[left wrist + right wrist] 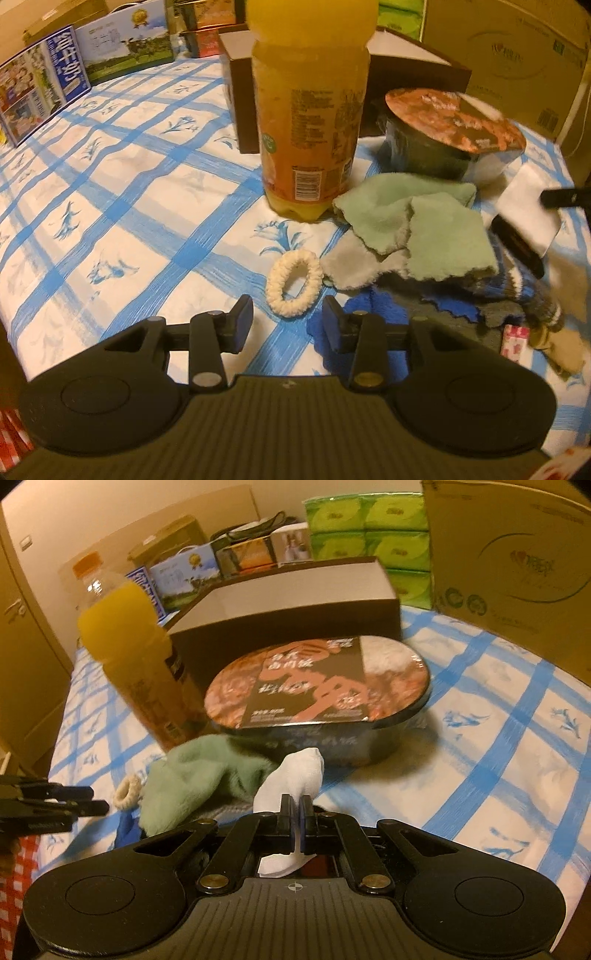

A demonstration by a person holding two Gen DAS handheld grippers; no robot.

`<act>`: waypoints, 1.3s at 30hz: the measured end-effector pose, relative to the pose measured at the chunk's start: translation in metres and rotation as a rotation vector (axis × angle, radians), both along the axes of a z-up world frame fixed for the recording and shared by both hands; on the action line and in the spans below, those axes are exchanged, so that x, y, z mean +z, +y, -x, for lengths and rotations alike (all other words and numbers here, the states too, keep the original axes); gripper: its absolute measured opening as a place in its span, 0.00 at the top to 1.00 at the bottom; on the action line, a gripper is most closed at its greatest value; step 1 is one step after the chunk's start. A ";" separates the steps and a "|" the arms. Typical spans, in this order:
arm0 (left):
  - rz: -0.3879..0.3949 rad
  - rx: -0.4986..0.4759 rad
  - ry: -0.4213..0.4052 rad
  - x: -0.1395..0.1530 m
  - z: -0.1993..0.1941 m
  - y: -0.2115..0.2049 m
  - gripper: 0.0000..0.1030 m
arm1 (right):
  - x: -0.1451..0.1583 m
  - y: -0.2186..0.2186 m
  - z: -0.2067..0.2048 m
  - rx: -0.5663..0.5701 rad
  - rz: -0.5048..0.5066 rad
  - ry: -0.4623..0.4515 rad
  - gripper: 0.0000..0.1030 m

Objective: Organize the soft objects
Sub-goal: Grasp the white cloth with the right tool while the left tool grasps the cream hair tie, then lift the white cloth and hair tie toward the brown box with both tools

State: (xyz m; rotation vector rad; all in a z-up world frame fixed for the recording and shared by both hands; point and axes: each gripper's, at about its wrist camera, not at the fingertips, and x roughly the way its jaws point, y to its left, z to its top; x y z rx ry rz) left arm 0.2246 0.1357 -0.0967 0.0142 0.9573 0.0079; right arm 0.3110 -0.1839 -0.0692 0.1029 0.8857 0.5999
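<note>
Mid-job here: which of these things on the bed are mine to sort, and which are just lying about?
To sort: white sock, clamped in the right tongs; green cloth; cream hair tie; blue fleece; striped socks. Left tongs open.

Lying about: juice bottle; noodle bowl; brown box; tissue packs.
</note>
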 end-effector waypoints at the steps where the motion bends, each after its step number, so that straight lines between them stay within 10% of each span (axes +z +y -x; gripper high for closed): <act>1: -0.006 -0.007 0.004 -0.003 -0.004 0.000 0.62 | 0.000 -0.002 -0.002 -0.008 0.002 -0.001 0.98; 14: -0.036 -0.076 0.017 -0.024 -0.034 -0.001 0.61 | -0.004 -0.020 -0.014 -0.069 0.012 0.011 0.98; 24: -0.031 -0.111 0.006 -0.024 -0.026 -0.001 0.84 | -0.002 -0.026 -0.012 -0.080 0.007 0.003 0.98; 39: 0.002 -0.090 -0.112 0.060 -0.009 -0.042 0.84 | 0.036 -0.042 -0.006 -0.043 -0.058 -0.070 0.98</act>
